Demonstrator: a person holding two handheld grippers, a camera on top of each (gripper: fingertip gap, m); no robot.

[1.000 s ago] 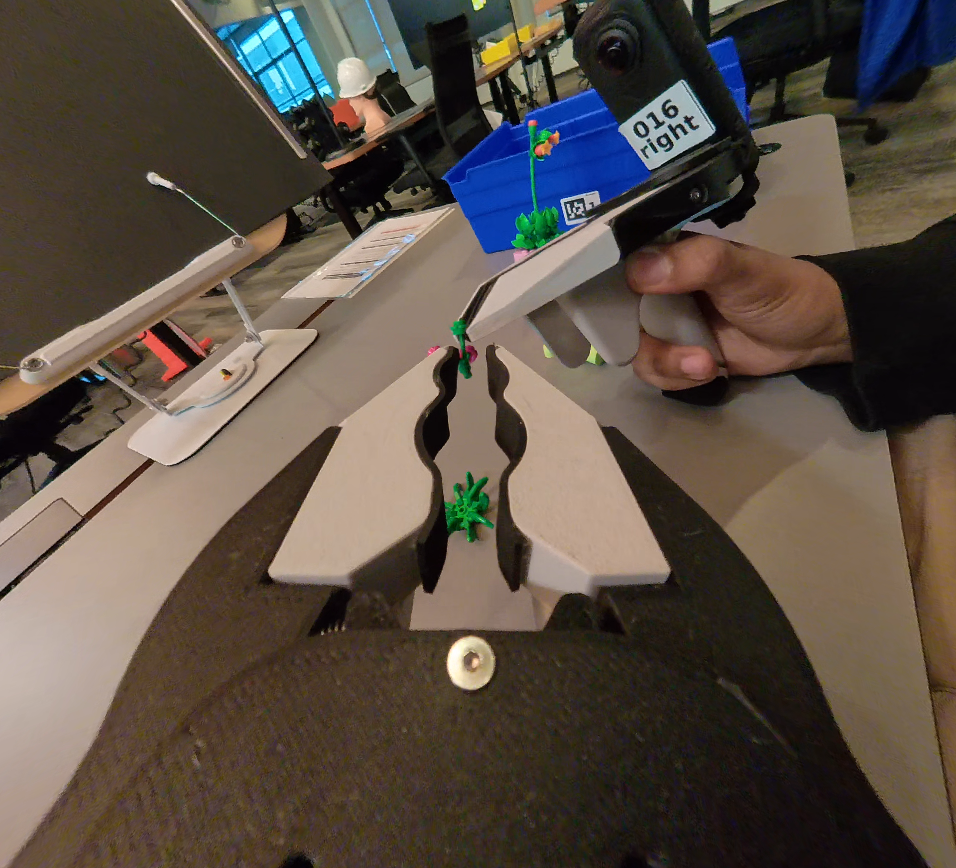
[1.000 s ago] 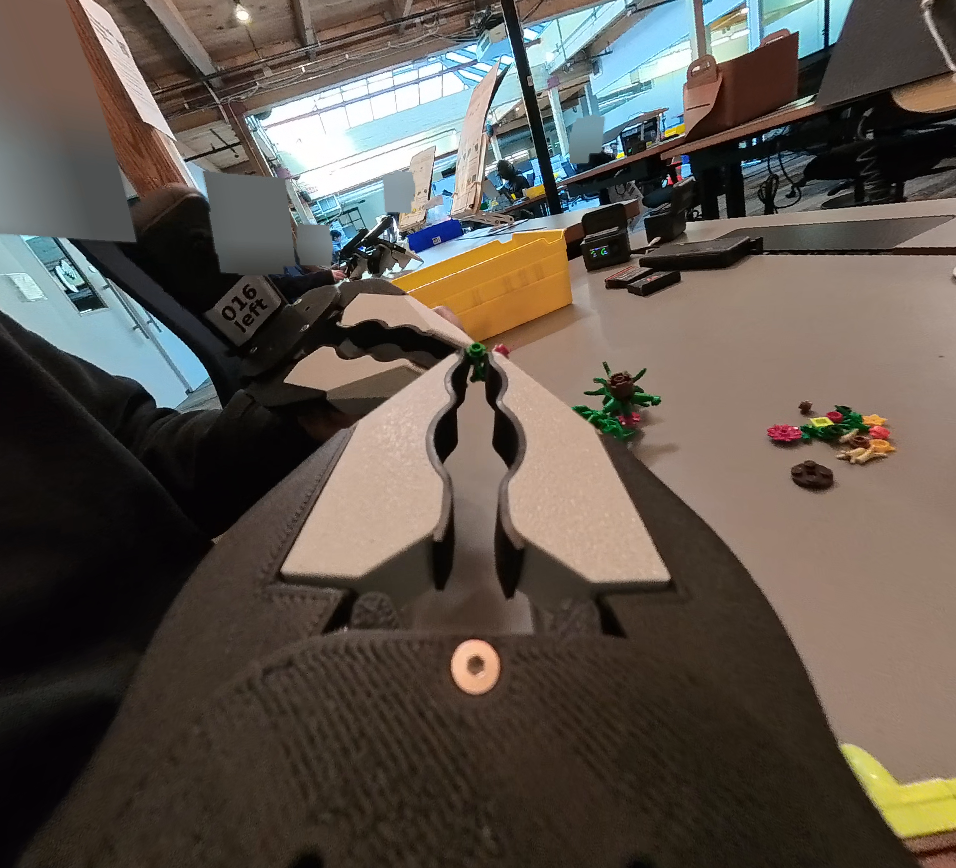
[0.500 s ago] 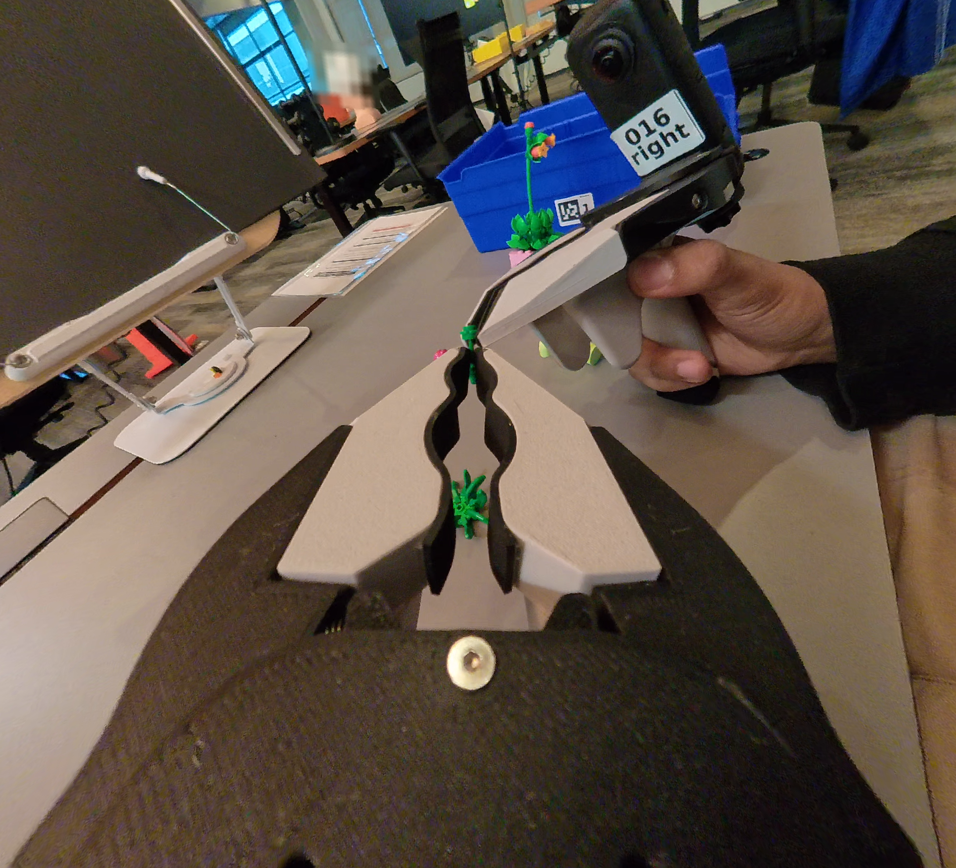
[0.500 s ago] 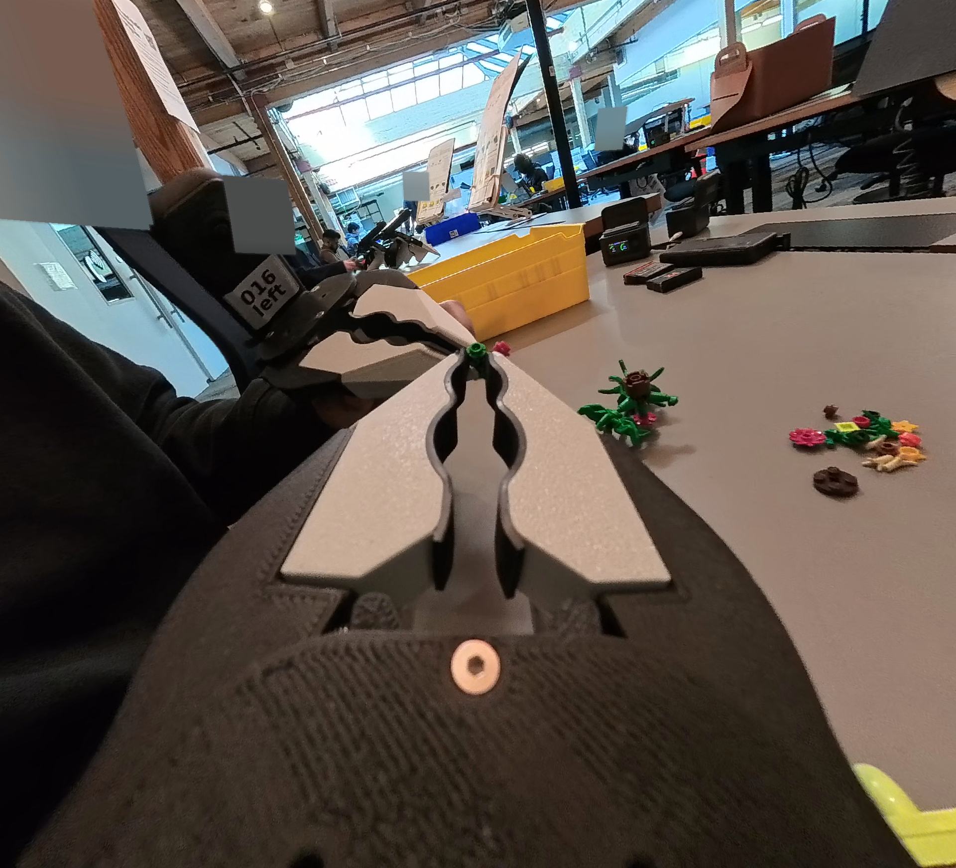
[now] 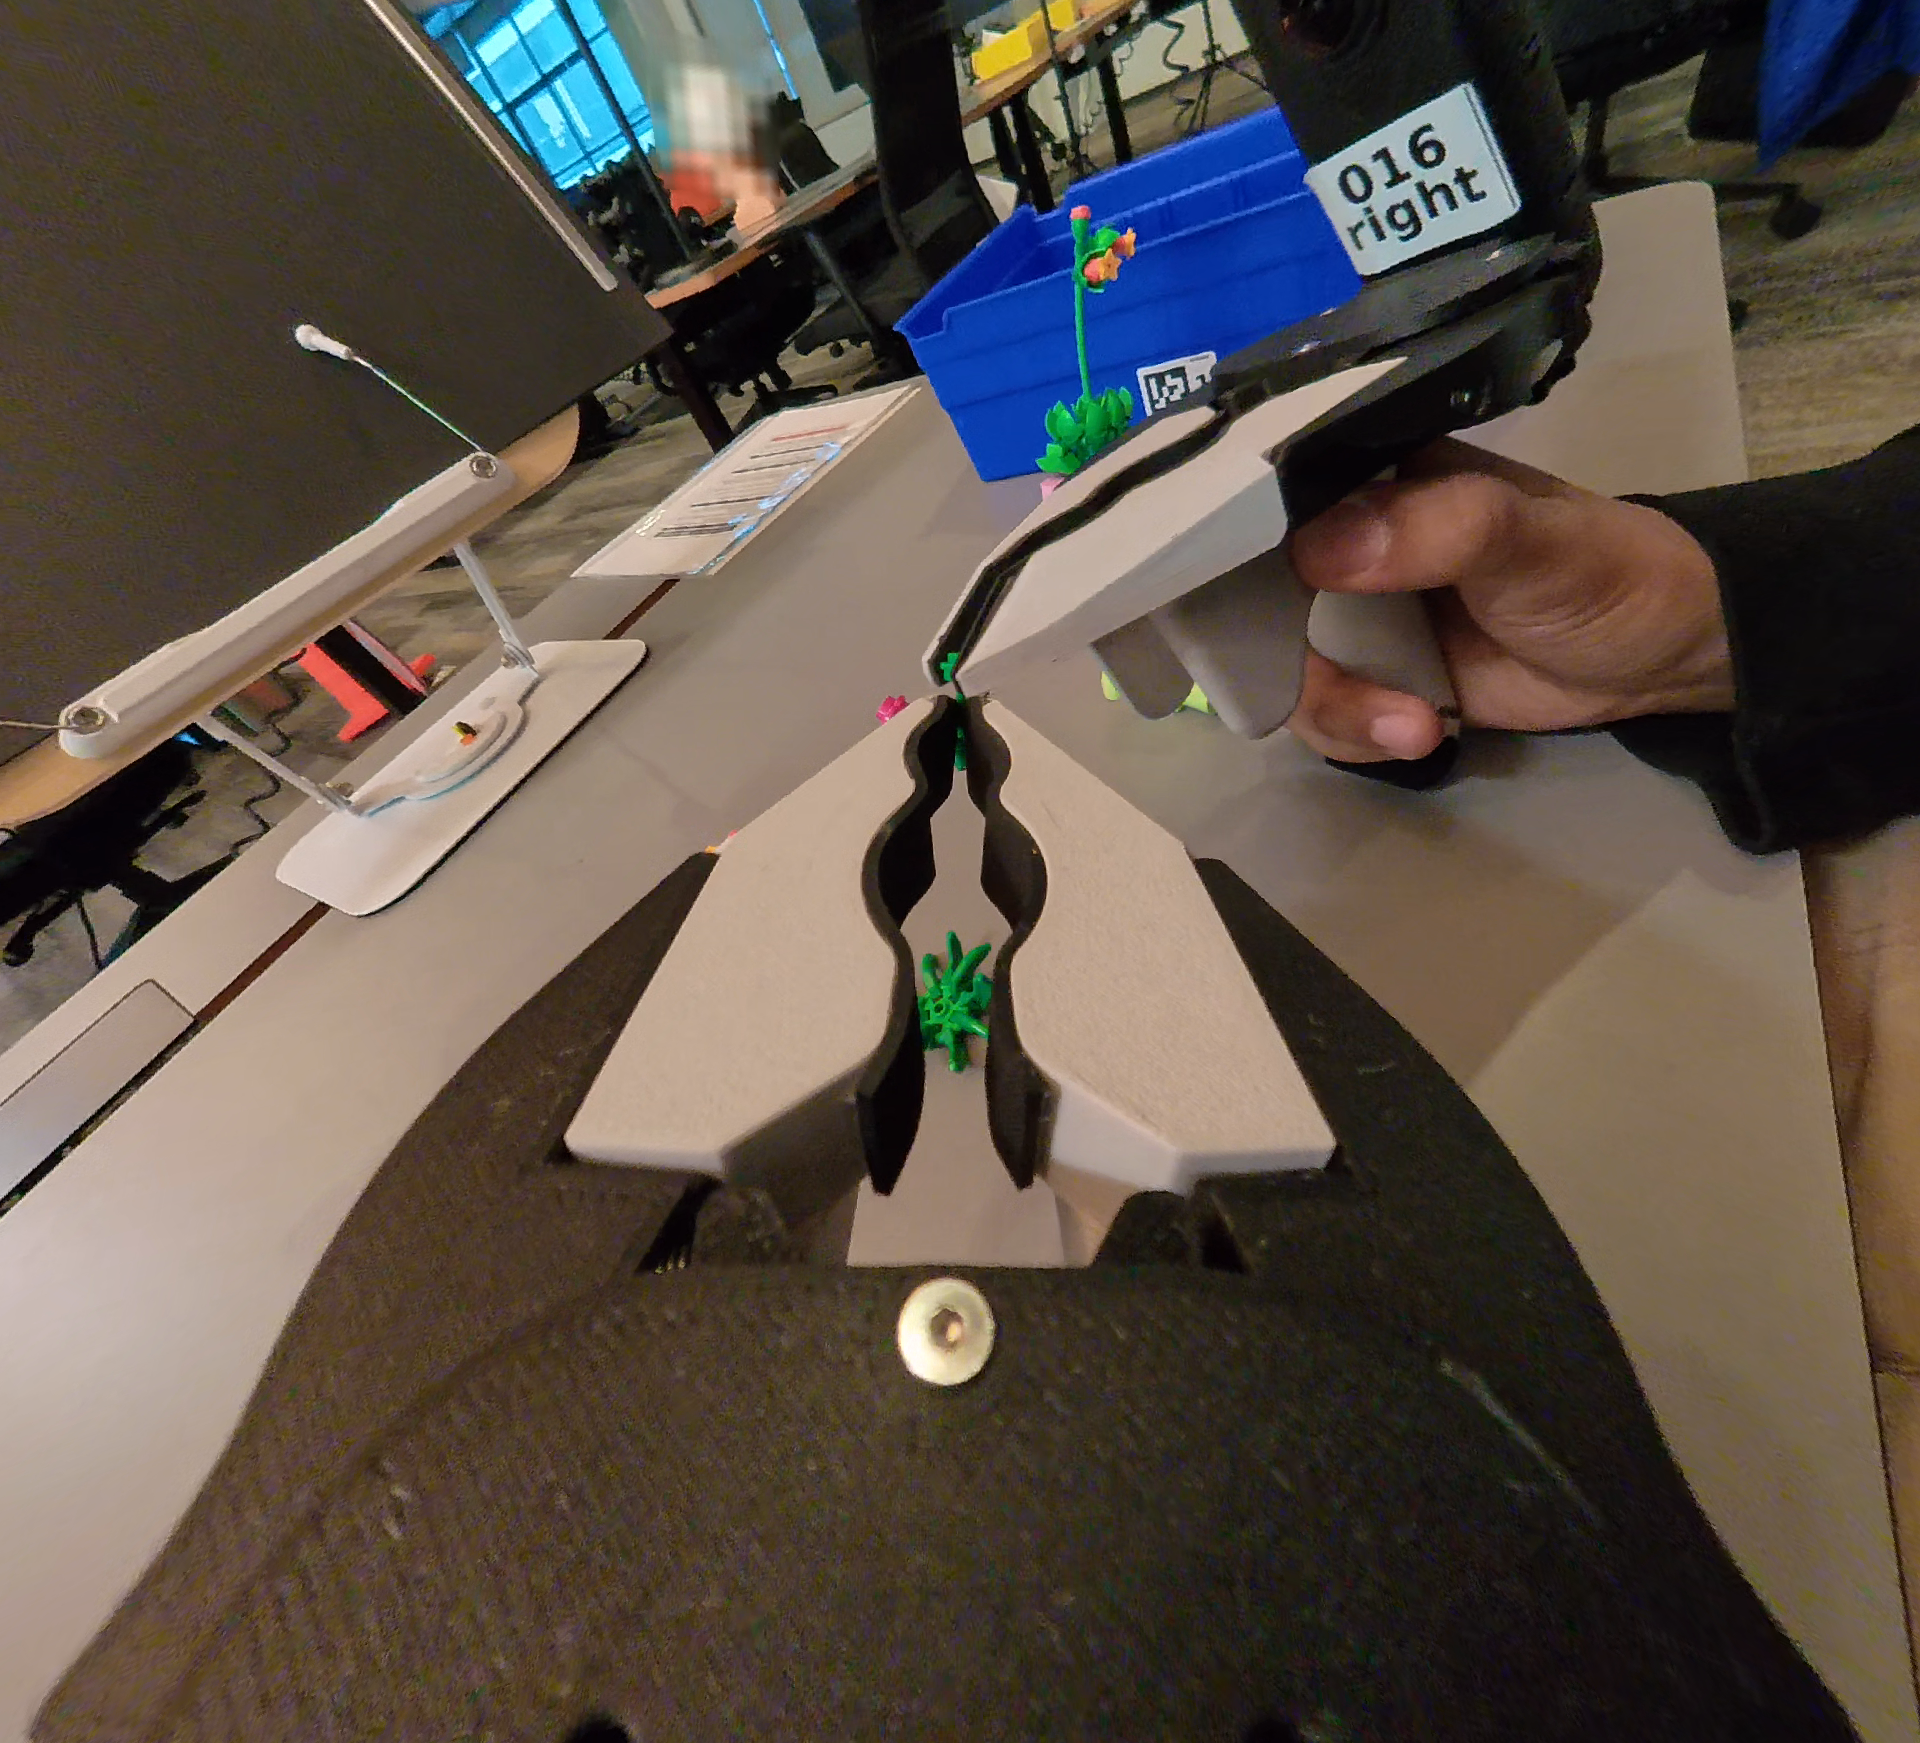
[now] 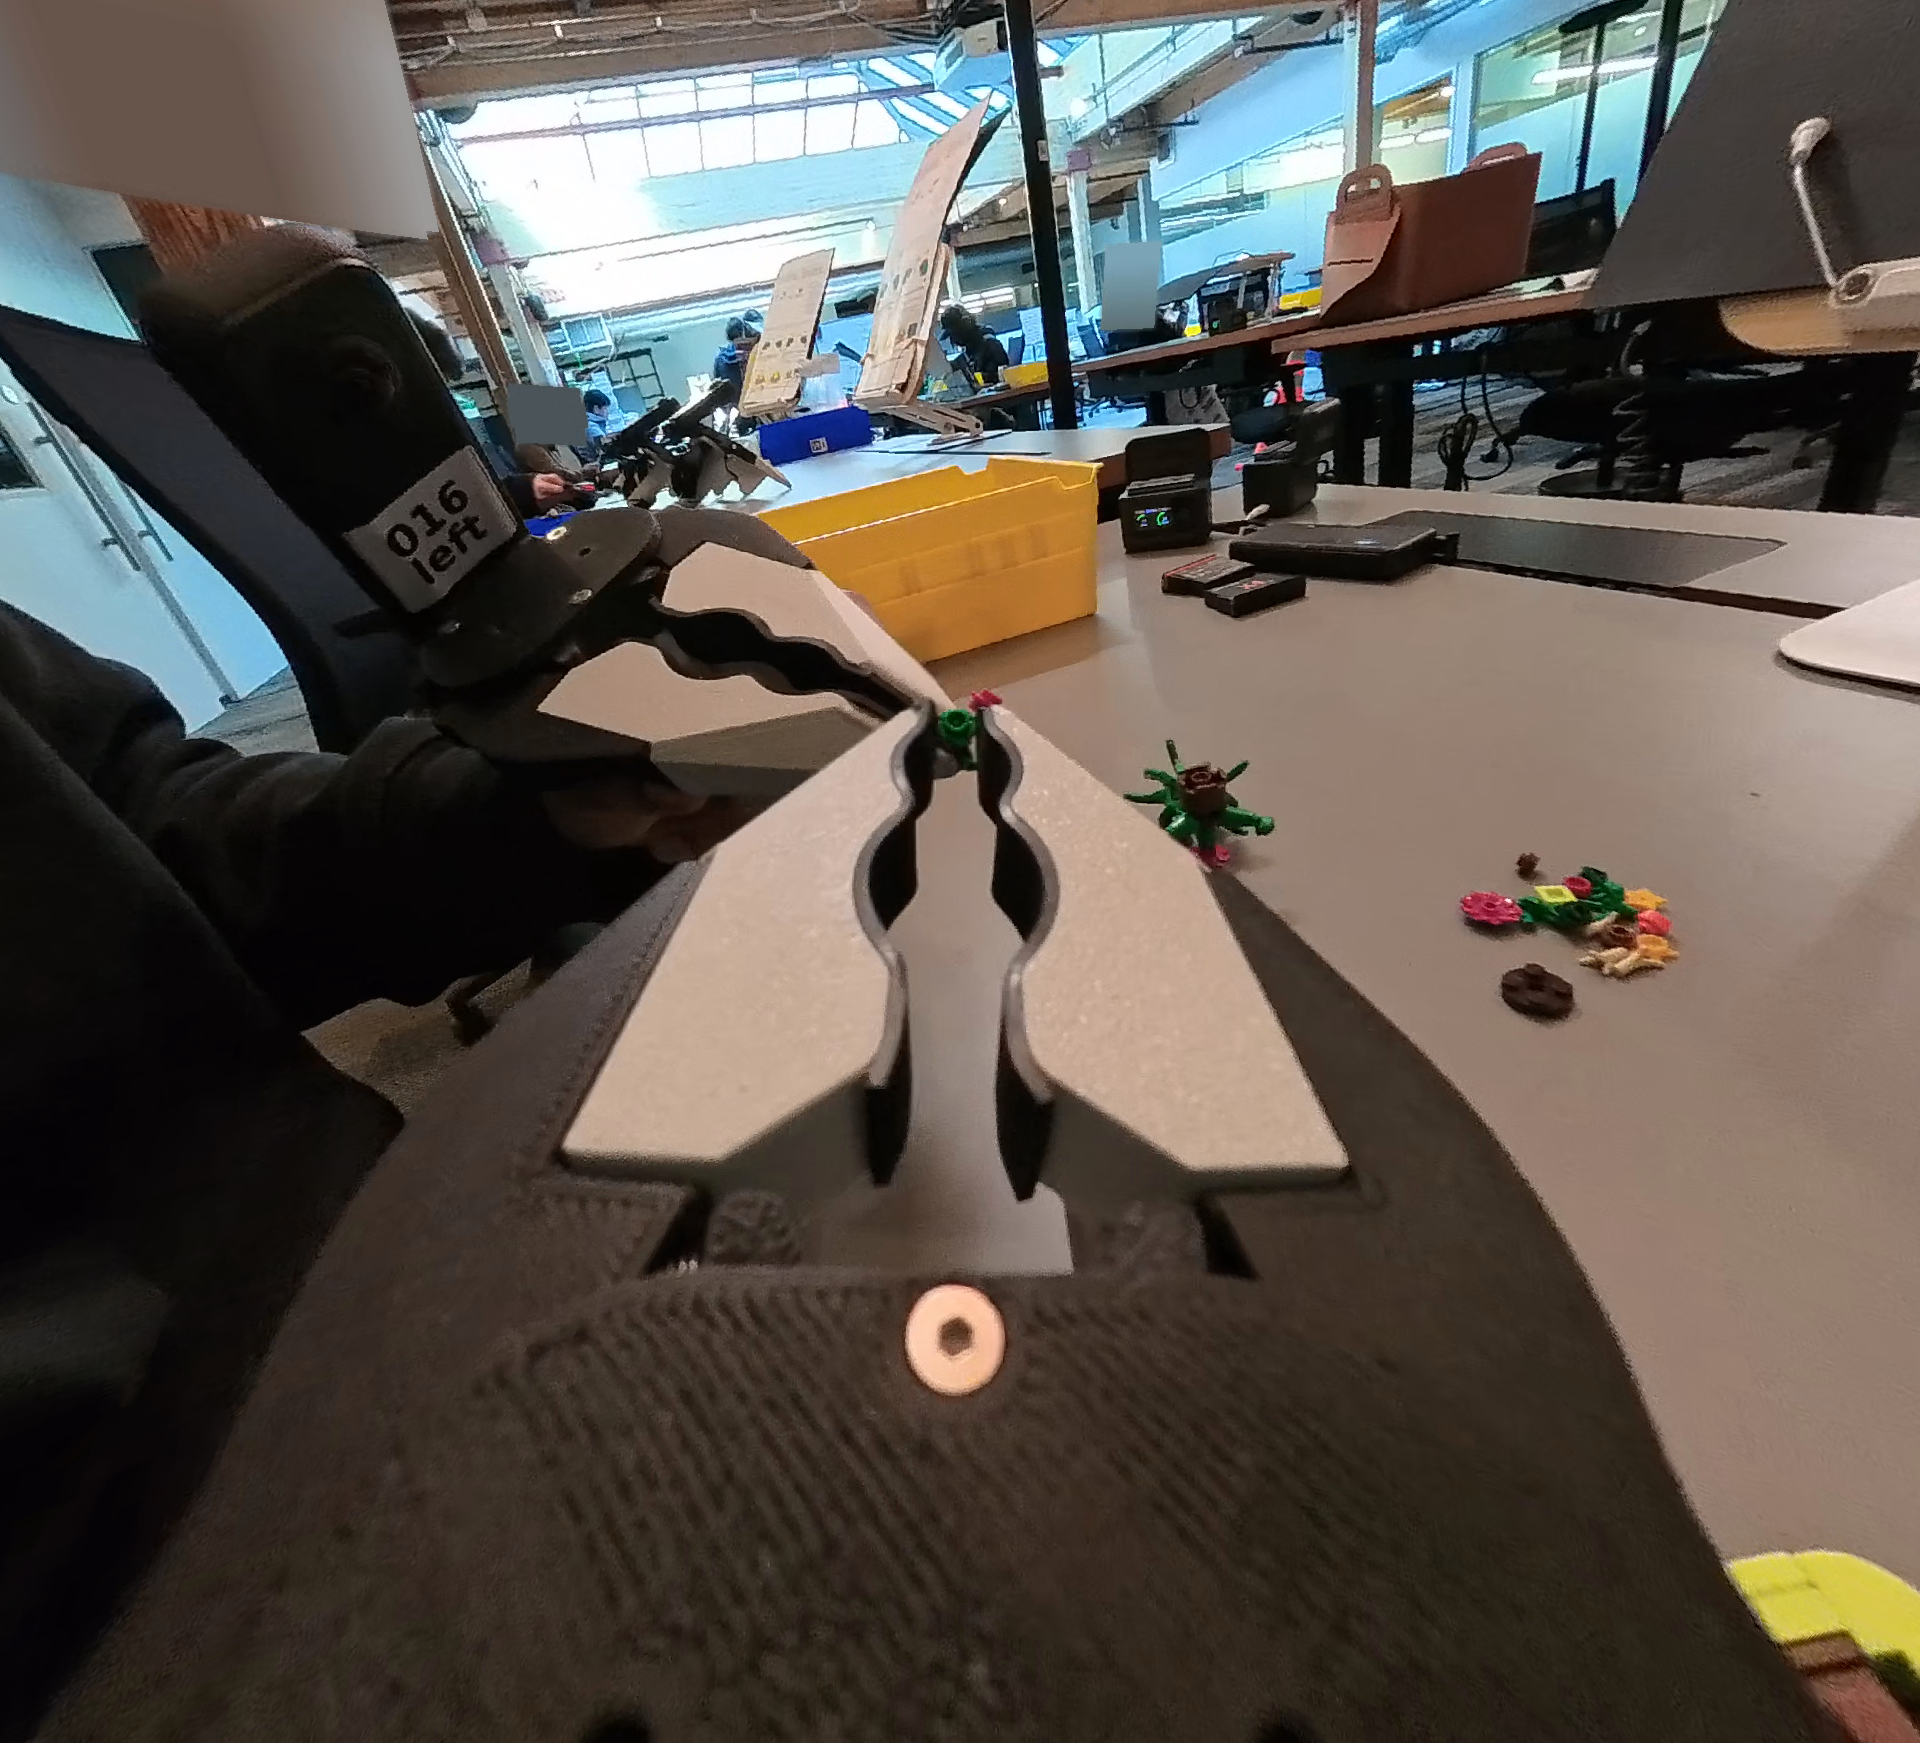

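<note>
My left gripper (image 5: 954, 719) and right gripper (image 6: 954, 729) meet tip to tip a little above the grey table (image 6: 1455, 758). A small green toy stem piece (image 6: 956, 725) is pinched between the right fingertips; it also shows in the left wrist view (image 5: 958, 743), between the left fingertips. Both grippers are shut on it. The right gripper (image 5: 951, 670) comes in from the right, held by a hand (image 5: 1507, 613). The left gripper (image 6: 894, 701) comes in from the left. A green leafy toy piece (image 5: 954, 1002) lies on the table under the left fingers.
A blue bin (image 5: 1195, 301) and a tall toy flower (image 5: 1086, 343) stand behind the grippers. A white stand (image 5: 457, 758) is at the left. A yellow bin (image 6: 956, 550), a green plant piece with a brown centre (image 6: 1200, 800), a pile of small coloured pieces (image 6: 1579, 914) and a brown round piece (image 6: 1536, 989) are on the table. Less than 4 cm separates the two grippers' tips.
My left gripper's fingers have closed from a clear gap down onto the green stem. The right gripper has kept hold of the stem; both have shifted only slightly.
</note>
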